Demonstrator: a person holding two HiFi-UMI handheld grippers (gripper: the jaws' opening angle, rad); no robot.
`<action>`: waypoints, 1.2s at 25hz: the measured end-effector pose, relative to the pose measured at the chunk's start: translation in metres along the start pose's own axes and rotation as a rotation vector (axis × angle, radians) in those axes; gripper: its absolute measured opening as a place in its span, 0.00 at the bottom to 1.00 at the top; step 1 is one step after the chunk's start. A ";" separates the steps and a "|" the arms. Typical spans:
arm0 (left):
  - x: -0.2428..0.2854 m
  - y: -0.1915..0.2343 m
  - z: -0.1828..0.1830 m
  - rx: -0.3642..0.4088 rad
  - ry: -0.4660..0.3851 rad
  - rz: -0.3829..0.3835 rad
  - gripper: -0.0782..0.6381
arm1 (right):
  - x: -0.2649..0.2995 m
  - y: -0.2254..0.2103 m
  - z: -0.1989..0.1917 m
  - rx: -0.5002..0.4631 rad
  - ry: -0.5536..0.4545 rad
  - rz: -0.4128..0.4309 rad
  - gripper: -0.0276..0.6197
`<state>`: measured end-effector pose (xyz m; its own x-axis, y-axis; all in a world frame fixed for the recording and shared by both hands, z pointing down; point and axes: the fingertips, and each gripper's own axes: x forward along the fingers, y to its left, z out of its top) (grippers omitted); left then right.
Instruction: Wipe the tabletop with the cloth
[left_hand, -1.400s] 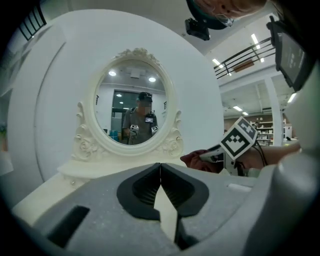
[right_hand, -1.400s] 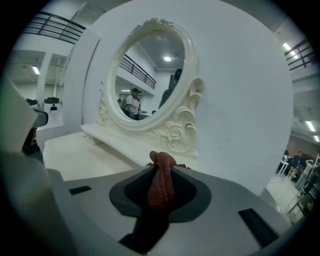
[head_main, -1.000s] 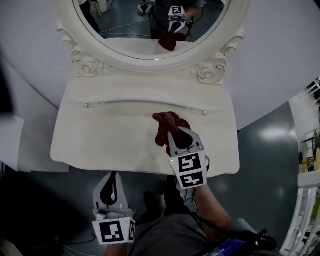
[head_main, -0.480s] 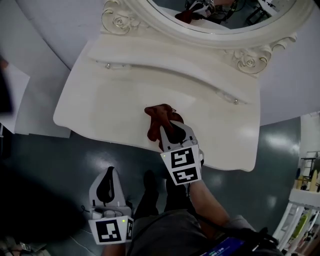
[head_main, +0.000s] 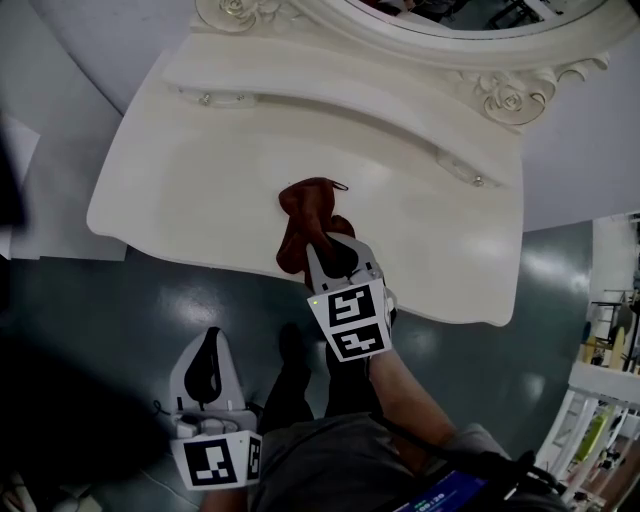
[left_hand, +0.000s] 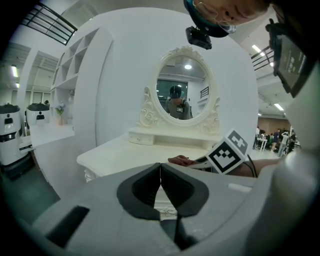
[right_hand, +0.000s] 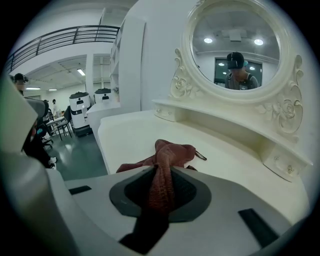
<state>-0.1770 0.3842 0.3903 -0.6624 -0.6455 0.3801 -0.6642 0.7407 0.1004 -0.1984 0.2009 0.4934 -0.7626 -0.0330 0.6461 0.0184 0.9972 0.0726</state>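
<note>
Room: open hall with white walls is showing behind a white dressing table; grey-green floor (head_main: 90, 320) is lying below its front edge.
Tabletop: glossy white curved tabletop (head_main: 190, 190) is carrying nothing but the cloth. A raised white drawer ledge (head_main: 330, 95) and an oval mirror in a carved white frame (right_hand: 235, 50) are standing along its back.
Cloth: dark red crumpled cloth (head_main: 303, 210) is resting on the tabletop near the front edge, about mid-width. Its bunched free end is touching the surface, so it looks ready to be dragged.
Right gripper: right gripper (head_main: 336, 255) is clamping one twisted end of the cloth between its jaws and pointing down at a slant. That tilt is probably pressing the bunch onto the surface while holding the gripper body clear of it.
Left gripper: left gripper (head_main: 208, 368) is hanging in front of the table edge, over the floor, jaws together on nothing. It is likely being held out of the wiping path.
Stage: my reading is that wiping is starting or under way, with most of the tabletop lying farther back and to either side.
</note>
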 end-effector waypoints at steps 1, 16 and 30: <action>0.001 0.001 -0.001 0.001 0.002 -0.004 0.13 | 0.000 0.000 0.000 0.002 -0.001 -0.005 0.15; 0.023 -0.038 0.000 0.019 0.021 -0.060 0.13 | -0.010 -0.014 -0.015 0.058 -0.023 0.000 0.15; 0.029 -0.115 -0.003 0.063 0.043 -0.137 0.13 | -0.058 -0.070 -0.062 0.121 -0.013 -0.045 0.15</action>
<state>-0.1188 0.2812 0.3919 -0.5493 -0.7305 0.4057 -0.7689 0.6320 0.0969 -0.1160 0.1284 0.4978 -0.7693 -0.0782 0.6341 -0.0939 0.9955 0.0089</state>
